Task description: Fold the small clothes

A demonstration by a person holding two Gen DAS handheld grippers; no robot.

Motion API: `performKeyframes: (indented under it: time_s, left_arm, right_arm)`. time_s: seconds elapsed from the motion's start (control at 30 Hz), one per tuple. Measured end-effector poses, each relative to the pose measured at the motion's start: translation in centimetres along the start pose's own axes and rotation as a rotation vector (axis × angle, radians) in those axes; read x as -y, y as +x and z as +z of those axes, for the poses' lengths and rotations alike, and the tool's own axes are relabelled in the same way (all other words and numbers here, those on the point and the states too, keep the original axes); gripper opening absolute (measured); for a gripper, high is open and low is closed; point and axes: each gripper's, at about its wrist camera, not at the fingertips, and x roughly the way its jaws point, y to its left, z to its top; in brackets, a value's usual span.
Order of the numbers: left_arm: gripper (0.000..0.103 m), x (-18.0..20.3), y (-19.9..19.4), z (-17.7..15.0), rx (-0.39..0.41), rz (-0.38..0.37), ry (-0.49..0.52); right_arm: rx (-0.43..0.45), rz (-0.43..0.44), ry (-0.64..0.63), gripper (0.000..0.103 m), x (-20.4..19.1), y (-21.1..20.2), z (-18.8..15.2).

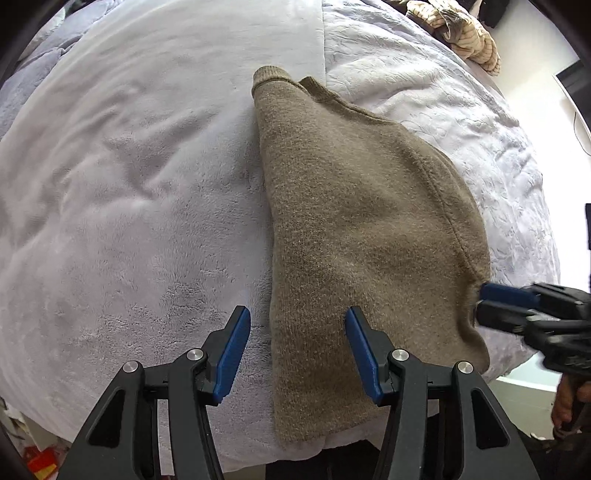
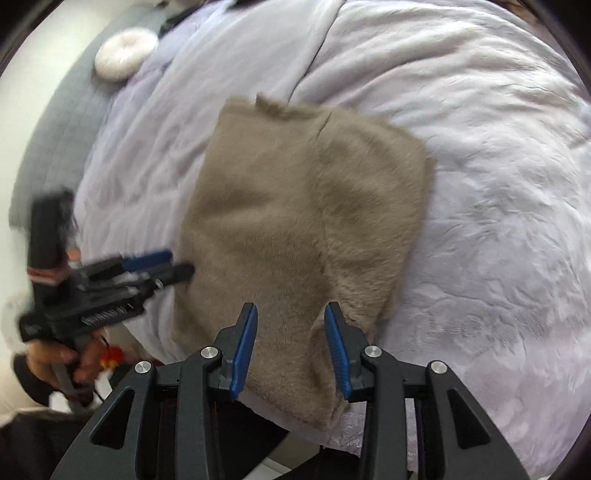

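A tan knitted sweater [image 1: 351, 229] lies folded lengthwise on the pale lilac bedspread [image 1: 129, 184]; it also shows in the right wrist view [image 2: 295, 221]. My left gripper [image 1: 297, 321] is open, its blue pads either side of the sweater's near left edge, a little above it. My right gripper [image 2: 290, 314] is open over the sweater's near right edge. In the left wrist view the right gripper [image 1: 484, 299] sits at the sweater's right edge. In the right wrist view the left gripper [image 2: 177, 264] is beside the sweater's left edge.
A striped beige garment [image 1: 465, 33] lies bunched at the far right of the bed. A round white cushion [image 2: 123, 55] rests on a grey surface at the far left. The bed's near edge runs just below both grippers.
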Motion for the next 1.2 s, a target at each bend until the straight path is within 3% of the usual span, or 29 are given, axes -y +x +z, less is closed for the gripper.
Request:
performKeyframes:
  time_s: [0.1,0.2,0.3,0.47,0.53,0.57,0.63,0.73,0.77,0.8,0.83,0.87,1.0,1.2]
  left_arm:
    - [0.056,0.2,0.0,-0.1,0.0,-0.005,0.006]
    - [0.056,0.4,0.0,0.0,0.001,-0.005,0.015]
    - [0.056,0.5,-0.1,-0.1,0.004,-0.004,0.025]
    - [0.056,0.2,0.1,0.0,0.003,-0.016,0.02]
    - [0.056,0.2,0.1,0.0,0.007,-0.021,0.019]
    - [0.056,0.2,0.1,-0.1,0.008,-0.022,0.022]
    - [0.056,0.1,0.2,-0.2,0.009,-0.023,0.028]
    - [0.056,0.0,0.4,-0.4,-0.002,-0.028,0.039]
    - [0.056,0.1,0.4,-0.6,-0.005,-0.03,0.049]
    - [0.056,0.1,0.4,-0.8,-0.009,-0.029,0.06]
    - [0.056,0.2,0.5,-1.0,-0.013,-0.027,0.074]
    - [0.057,0.2,0.5,-1.2,-0.019,-0.025,0.091]
    - [0.057,0.3,1.4,-2.3,-0.065,-0.015,0.125]
    - [0.057,0.1,1.6,-2.7,-0.068,-0.024,0.112]
  right_arm:
    - [-0.068,-0.032,0.065,0.024,2.0,2.1,-0.7]
    - [-0.106,-0.043,0.165,0.024,4.7,2.8,-2.1]
    - [-0.078,0.03,0.268,0.027,6.6,1.6,-3.4]
    - [-0.053,-0.036,0.258,0.027,6.5,-0.3,-4.0]
    - [0.015,0.009,0.286,0.028,6.8,-1.8,-3.7]
    - [0.041,0.034,0.306,0.029,7.0,-2.4,-3.6]
    - [0.093,0.079,0.374,0.054,7.8,-3.3,-3.1]
    - [0.111,0.127,0.452,0.055,8.9,-2.9,-2.0]
    - [0.107,0.12,0.462,0.053,9.1,-2.6,-1.7]
    - [0.099,0.094,0.465,0.042,9.2,-2.1,-1.5]
    - [0.086,0.057,0.463,0.024,9.2,-1.6,-1.3]
    - [0.078,0.026,0.469,0.022,9.5,-1.0,-1.1]
    - [0.072,-0.027,0.487,0.021,9.7,0.5,-2.0]
    - [0.091,-0.03,0.525,0.021,9.5,0.8,-3.2]
